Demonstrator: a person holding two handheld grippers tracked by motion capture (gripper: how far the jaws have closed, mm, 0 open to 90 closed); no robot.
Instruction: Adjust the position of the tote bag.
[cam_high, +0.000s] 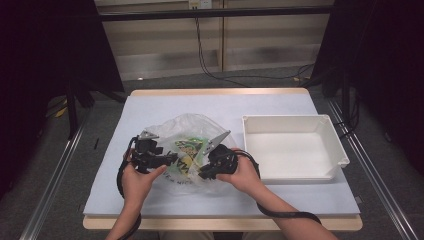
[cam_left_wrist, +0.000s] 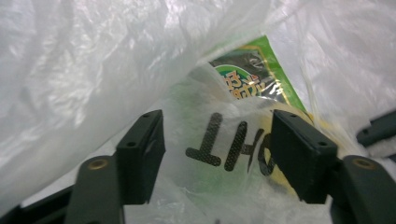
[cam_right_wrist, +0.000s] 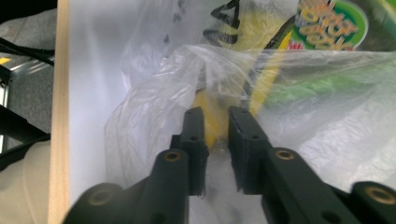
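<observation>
A clear plastic bag (cam_high: 192, 127) lies on the white-covered table, with a green snack packet (cam_high: 187, 146) and a yellow one inside. My left gripper (cam_high: 167, 159) is at the bag's left side. In the left gripper view it (cam_left_wrist: 217, 126) stands open, its jaws wide apart and the bag's film (cam_left_wrist: 93, 70) with black lettering in the gap; the pads do not press it. The green packet (cam_left_wrist: 252, 74) shows behind. My right gripper (cam_high: 202, 170) is at the bag's near right. In the right gripper view it (cam_right_wrist: 215, 116) is nearly closed, pinching bunched bag film (cam_right_wrist: 154, 93) over the yellow packet (cam_right_wrist: 252, 28).
A white rectangular tray (cam_high: 285, 118) stands empty at the right of the table. The table's wooden front edge (cam_right_wrist: 60, 116) runs close to my right gripper. White cloth (cam_high: 200, 105) lies bare behind the bag. Dark stands and cables surround the table.
</observation>
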